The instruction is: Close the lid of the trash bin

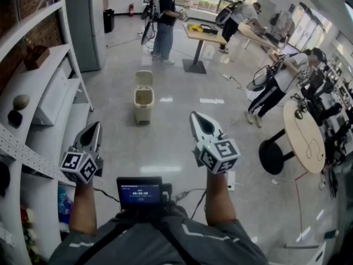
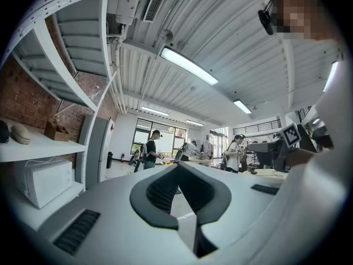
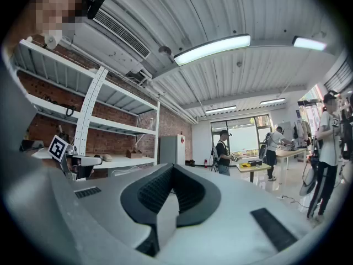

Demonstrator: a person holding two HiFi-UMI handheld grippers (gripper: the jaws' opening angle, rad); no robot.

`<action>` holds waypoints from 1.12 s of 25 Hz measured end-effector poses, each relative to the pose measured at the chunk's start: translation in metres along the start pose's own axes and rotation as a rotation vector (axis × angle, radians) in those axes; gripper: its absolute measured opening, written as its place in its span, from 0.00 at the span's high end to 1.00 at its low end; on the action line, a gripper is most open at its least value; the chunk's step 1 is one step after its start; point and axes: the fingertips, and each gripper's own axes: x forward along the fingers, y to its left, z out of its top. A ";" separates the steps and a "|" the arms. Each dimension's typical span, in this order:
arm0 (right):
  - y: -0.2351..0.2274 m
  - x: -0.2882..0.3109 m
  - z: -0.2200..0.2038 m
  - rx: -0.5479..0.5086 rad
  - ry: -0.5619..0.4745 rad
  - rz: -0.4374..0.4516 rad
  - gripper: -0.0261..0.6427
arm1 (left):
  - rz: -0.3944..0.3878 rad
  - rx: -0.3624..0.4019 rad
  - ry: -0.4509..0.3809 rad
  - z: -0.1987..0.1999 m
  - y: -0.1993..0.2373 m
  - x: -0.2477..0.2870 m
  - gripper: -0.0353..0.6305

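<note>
Low against the person's chest sits a small screen (image 1: pixel 140 192), and both forearms reach forward past it, one on each side. The left gripper (image 1: pixel 95 128) points ahead and slightly inward. In the left gripper view (image 2: pixel 177 165) its two jaws meet at their tips, leaving only the dark ribbed hollow behind the pads, and nothing is caught there. The right gripper (image 1: pixel 196 117) is level with it and well apart from it. In the right gripper view (image 3: pixel 172 167) its jaws are likewise pressed together at the tips, with nothing between them. Neither gripper touches anything; both hang in the air above the floor (image 1: pixel 176 153).

Well ahead of both grippers, and roughly between their lines, the trash bin (image 1: pixel 143 102) stands upright on the open floor. Its lid (image 1: pixel 144 78) is raised and the mouth is uncovered. The lid seems to stand nearly upright from the bin's far edge, though it is too small here to be sure of the hinge.

Along the floor's left edge runs a white shelf unit (image 1: pixel 65 57) against a brick wall, with a white box-shaped appliance (image 1: pixel 51 97) on one shelf. Toward the right edge are a round table (image 1: pixel 304 139) and, just beside it, a black stool (image 1: pixel 271 156). Several people stand around the far desk (image 1: pixel 205 33) and along the right side of the room.
</note>
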 end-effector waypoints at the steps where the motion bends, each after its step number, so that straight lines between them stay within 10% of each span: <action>1: 0.002 0.001 -0.001 0.003 0.001 0.003 0.95 | 0.003 -0.002 0.001 -0.001 0.002 -0.001 0.95; 28: 0.001 0.007 -0.006 0.019 -0.010 -0.013 0.94 | 0.005 -0.011 0.012 -0.007 0.008 -0.001 0.95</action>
